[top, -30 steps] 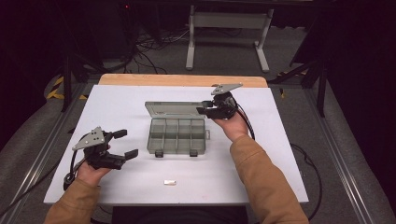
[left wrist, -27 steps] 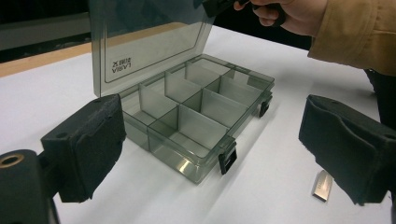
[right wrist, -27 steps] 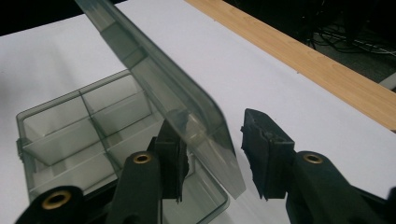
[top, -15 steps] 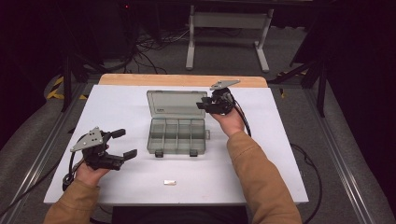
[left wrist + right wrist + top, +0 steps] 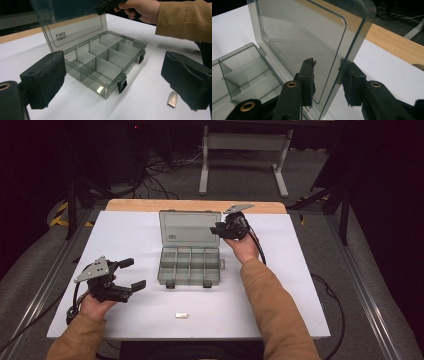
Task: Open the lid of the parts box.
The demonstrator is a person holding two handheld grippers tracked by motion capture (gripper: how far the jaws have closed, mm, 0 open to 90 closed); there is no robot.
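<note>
At the organizer box [image 5: 190, 265], the lid [image 5: 312, 45] stood raised between the right tool's [image 5: 327, 75] parted, untouching jaws; closing remained.

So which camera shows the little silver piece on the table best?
The left gripper view: the silver piece lies close and large, though a jaw covers its edge. The high view shows it whole but tiny, in front of the organizer box.
</note>
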